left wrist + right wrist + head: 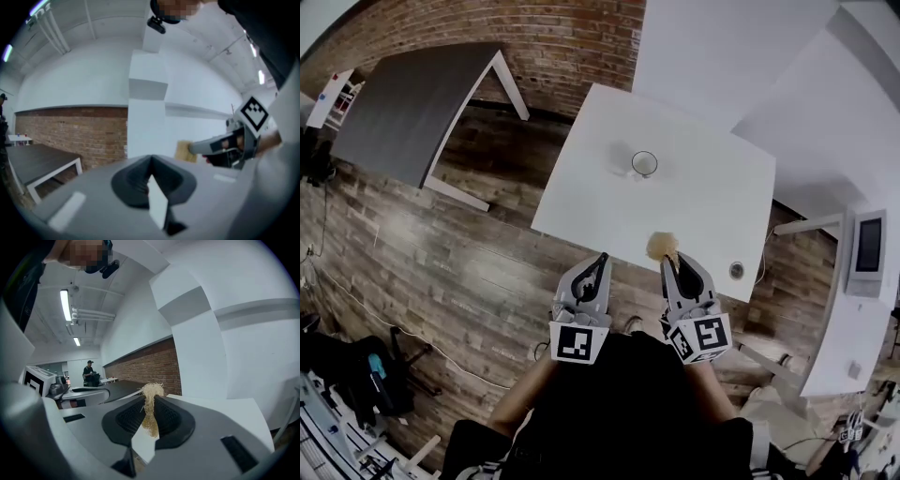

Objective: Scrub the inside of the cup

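A clear glass cup [644, 164] stands upright on the white table [694, 211], toward its far side. My right gripper [671, 260] hovers over the table's near edge, shut on a tan fibrous scrubber [662, 246] whose tuft sticks out past the jaws [151, 392]. My left gripper [601, 262] is held level beside it, just off the table's near edge, shut with nothing in it [150, 161]. From the left gripper view the right gripper [220, 146] and its scrubber [185, 151] show at the right. Both grippers are well short of the cup.
A dark grey table [412, 108] stands at the left over the wood floor. A small round grommet [736, 270] sits in the white table's near right corner. A brick wall [544, 42] runs behind. A person [89, 372] stands far off in the right gripper view.
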`<state>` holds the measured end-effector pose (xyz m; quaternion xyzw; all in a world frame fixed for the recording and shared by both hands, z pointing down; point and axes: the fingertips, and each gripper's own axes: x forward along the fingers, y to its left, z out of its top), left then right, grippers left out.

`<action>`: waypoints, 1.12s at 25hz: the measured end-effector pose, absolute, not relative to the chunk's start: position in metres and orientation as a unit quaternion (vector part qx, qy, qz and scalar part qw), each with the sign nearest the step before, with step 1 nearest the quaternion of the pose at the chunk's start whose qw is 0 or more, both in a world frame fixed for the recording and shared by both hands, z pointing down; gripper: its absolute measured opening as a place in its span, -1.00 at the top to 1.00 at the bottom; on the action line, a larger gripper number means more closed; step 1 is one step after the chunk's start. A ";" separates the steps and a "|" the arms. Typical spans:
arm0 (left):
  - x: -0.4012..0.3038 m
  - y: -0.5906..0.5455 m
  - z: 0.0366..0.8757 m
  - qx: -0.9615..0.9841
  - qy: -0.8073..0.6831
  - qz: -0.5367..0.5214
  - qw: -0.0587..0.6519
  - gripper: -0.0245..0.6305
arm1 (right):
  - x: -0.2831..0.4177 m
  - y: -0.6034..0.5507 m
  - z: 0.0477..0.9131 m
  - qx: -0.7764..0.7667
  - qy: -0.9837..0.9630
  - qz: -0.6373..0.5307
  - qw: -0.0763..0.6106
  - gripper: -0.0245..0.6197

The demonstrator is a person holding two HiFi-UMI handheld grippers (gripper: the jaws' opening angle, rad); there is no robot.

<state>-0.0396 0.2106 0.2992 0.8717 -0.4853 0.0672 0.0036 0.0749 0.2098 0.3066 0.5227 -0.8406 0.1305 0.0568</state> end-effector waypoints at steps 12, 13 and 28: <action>-0.045 0.151 0.328 0.906 -0.413 0.085 0.022 0.92 | 0.057 0.155 0.315 0.561 -0.811 0.151 0.069 0.78; -0.042 0.148 0.330 0.908 -0.410 0.086 0.023 0.92 | 0.060 0.151 0.317 0.562 -0.810 0.152 0.071 0.77; 0.005 0.065 0.362 0.889 -0.438 0.133 0.023 0.92 | 0.107 0.062 0.331 0.514 -0.842 0.151 0.067 0.77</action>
